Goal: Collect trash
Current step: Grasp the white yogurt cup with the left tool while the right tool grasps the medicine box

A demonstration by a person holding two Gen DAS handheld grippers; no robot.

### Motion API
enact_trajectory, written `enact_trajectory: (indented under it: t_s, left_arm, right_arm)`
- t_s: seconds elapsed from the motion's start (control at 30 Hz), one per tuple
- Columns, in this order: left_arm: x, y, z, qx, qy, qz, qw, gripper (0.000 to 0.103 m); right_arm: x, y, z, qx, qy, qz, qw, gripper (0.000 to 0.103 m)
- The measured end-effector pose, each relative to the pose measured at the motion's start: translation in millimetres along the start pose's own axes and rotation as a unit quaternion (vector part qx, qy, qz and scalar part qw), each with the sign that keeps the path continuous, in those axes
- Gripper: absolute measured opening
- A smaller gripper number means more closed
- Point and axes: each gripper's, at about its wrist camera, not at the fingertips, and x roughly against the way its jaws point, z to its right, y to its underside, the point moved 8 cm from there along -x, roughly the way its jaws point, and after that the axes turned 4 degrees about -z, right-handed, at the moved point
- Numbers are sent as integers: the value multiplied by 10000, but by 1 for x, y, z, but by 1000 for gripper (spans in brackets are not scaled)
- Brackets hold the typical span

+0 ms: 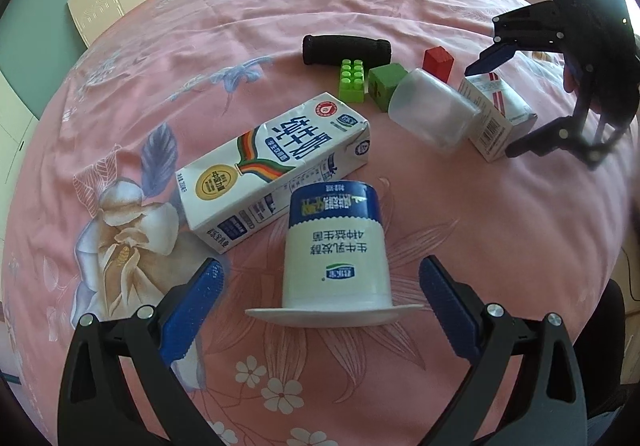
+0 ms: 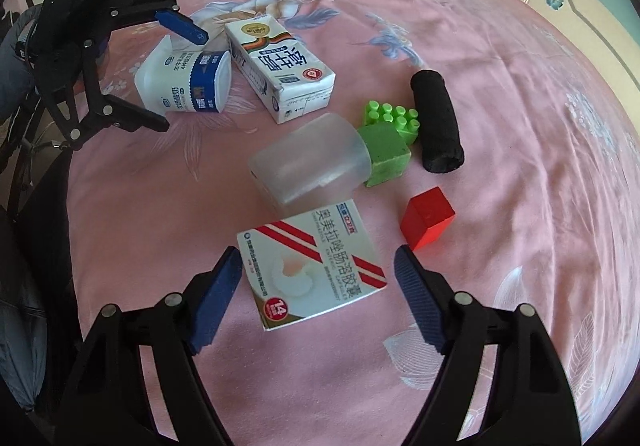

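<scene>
From your left wrist view, your left gripper [image 1: 320,286] stands wide, its ribbed blue pads on either side of a smooth white-and-blue yogurt cup [image 1: 335,250] lying on the pink floral bedsheet [image 1: 460,230], flared rim toward you, base pointing away. Open sheet lies outside both pads. Just behind the cup, a glossy rectangular milk carton [image 1: 272,166] lies flat, its long axis running from near left to far right. Farther right sit a frosted plastic container [image 1: 434,114] and a cardboard medicine box [image 1: 492,118], with your right gripper [image 1: 496,106] spread wide around the box. From your right wrist view, your right gripper [image 2: 318,278] brackets the medicine box [image 2: 312,266], its long axis running away toward the frosted container [image 2: 308,162]. A red block [image 2: 428,218] sits just beside the right pad, tightening that side. Beyond lie a green block [image 2: 386,154], a studded green brick [image 2: 394,118] and a black foam roll [image 2: 436,122].
</scene>
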Motion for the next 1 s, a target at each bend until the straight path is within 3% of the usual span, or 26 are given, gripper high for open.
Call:
enact_trajectory:
  t_s: [0.1, 0.2, 0.37, 0.4, 0.5, 0.67, 1.0]
  left_arm:
    - [-2, -1, 0, -45, 171, -155, 9997, 100]
    - [-3, -3, 1, -237, 177, -284, 9992, 100]
    - [-7, -8, 0, -325, 242, -503, 9979, 99]
    - [-7, -9, 2, -378, 288, -549, 9974, 98]
    - [-9, -12, 3, -406, 363, -725, 9959, 78]
    - [-15, -11, 7, -729, 205, -973, 9924, 65]
    - [-17, -5, 11, -1114, 72, -1129, 9873, 64]
  right_arm:
    - [-2, -3, 0, 67, -35, -52, 10000, 75]
    - [-8, -6, -1, 169, -62, -225, 9996, 64]
    - [-10, -6, -2, 211, -133, -321, 9992, 62]
    - [-10, -6, -2, 209, -157, -339, 9991, 62]
    - [-11, -6, -1, 193, -202, -406, 9988, 62]
    - [-12, -7, -1, 250, -171, -503, 9983, 62]
    - [-12, -5, -1, 208, -177, -650, 9975, 60]
